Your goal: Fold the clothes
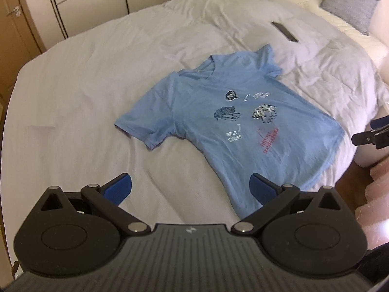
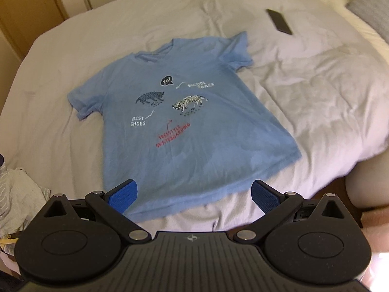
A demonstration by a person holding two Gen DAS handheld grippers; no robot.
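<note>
The blue T-shirt is lying flat and unfolded, picture side up, in the middle of the white bed, so all its folding is waiting, while the left gripper and right gripper are hovering wide open, holding nothing.

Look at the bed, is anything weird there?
Yes. A dark phone-like slab lies on the bed beyond the shirt, an odd thing among laundry. The shirt lies askew, one sleeve crumpled.
</note>
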